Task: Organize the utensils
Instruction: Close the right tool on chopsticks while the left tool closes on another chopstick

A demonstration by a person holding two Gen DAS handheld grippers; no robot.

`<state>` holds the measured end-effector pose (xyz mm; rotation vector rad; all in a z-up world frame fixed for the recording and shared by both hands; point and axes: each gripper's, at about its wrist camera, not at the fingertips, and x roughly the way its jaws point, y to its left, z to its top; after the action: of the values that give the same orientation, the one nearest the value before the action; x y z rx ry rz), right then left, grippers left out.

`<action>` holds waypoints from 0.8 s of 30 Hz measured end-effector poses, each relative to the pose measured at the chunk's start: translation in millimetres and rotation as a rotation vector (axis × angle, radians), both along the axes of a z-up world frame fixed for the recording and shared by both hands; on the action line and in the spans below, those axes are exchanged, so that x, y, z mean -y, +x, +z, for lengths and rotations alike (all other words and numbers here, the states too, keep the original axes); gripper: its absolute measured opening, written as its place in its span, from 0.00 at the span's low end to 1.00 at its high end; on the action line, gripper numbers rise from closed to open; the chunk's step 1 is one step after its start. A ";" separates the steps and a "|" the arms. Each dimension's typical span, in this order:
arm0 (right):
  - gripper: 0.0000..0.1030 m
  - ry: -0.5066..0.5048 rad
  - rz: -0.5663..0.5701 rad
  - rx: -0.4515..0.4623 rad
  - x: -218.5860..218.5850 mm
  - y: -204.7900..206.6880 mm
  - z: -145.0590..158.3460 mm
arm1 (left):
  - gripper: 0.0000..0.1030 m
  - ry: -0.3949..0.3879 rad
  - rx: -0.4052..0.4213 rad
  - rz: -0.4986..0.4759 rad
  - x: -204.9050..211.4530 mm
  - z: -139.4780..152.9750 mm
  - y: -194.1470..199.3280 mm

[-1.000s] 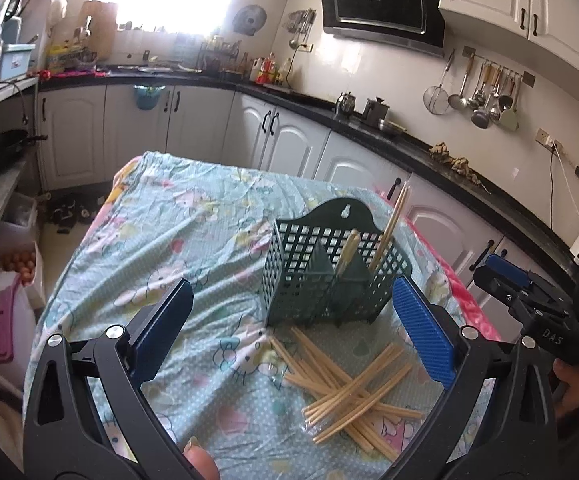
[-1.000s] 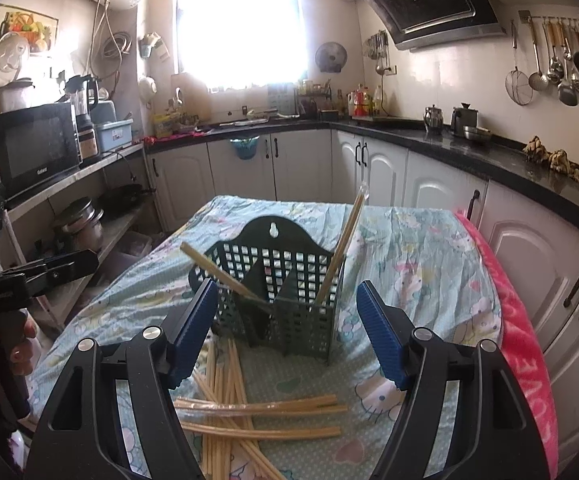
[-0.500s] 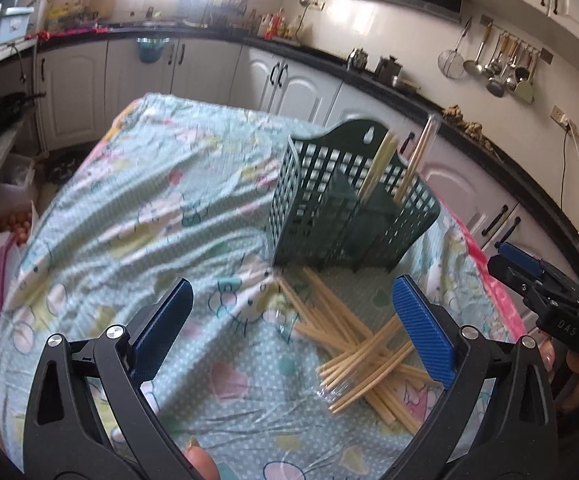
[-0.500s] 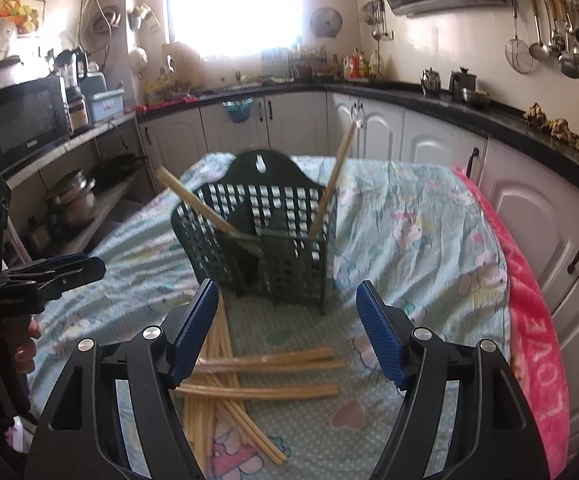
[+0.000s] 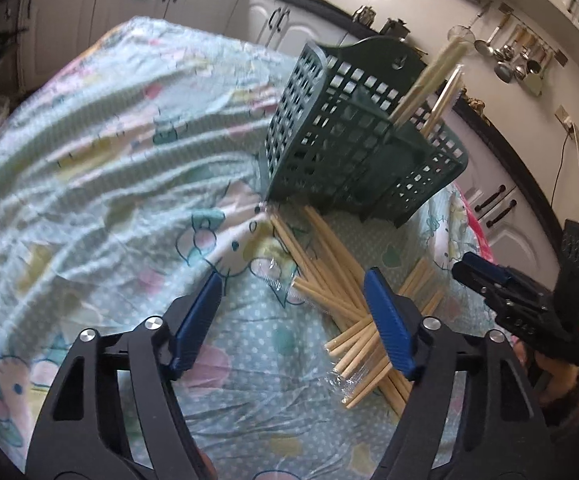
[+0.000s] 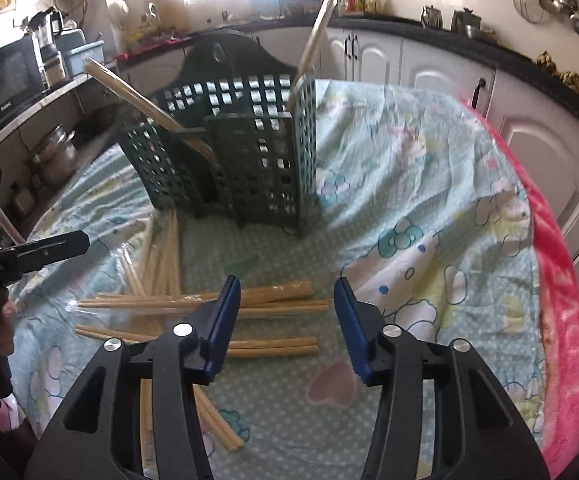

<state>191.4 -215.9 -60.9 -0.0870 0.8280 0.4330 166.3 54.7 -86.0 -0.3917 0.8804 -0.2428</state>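
Several wooden chopsticks [image 5: 329,264] lie crossed on the patterned cloth in front of a dark green slotted utensil basket [image 5: 349,152]. Two chopsticks [image 5: 425,84] lean inside the basket. My left gripper [image 5: 293,312] hangs just above the near end of the pile, its jaws closing with nothing pressed between the blue pads. In the right wrist view the basket [image 6: 241,160] stands behind the loose chopsticks [image 6: 269,298]. My right gripper [image 6: 287,316] hovers low over them, jaws closing, the pads touching nothing. Each view shows the other gripper at its edge.
The table's cloth [image 5: 89,160] is rumpled, with a pink blanket edge [image 6: 557,300] along the right side. White cabinets and a dark counter [image 6: 409,28] ring the table. A microwave [image 6: 1,80] sits on a shelf at left. Ladles hang on the wall [image 5: 517,56].
Both grippers have dropped toward the chopstick pile and tipped further down. Both pairs of jaws have narrowed. The basket and chopsticks have not moved.
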 end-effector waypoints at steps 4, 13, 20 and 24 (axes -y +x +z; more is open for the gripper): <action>0.41 -0.003 0.004 -0.031 -1.1 10.5 -9.2 | 0.54 -0.042 -0.039 -0.001 -2.3 -10.2 7.1; 0.39 0.004 -0.024 -0.079 -1.7 33.3 -21.3 | 0.43 -0.064 -0.075 -0.001 0.4 -20.1 19.8; 0.21 0.046 -0.053 -0.139 3.2 48.9 -31.8 | 0.21 -0.061 -0.095 0.019 -0.4 -25.1 27.8; 0.06 0.065 -0.063 -0.145 4.5 50.8 -34.5 | 0.12 -0.060 -0.098 0.022 -2.7 -26.2 30.6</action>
<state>242.1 -220.4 -95.4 0.0314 0.9555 0.4099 196.9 57.5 -112.2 -0.4717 0.9659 -0.2320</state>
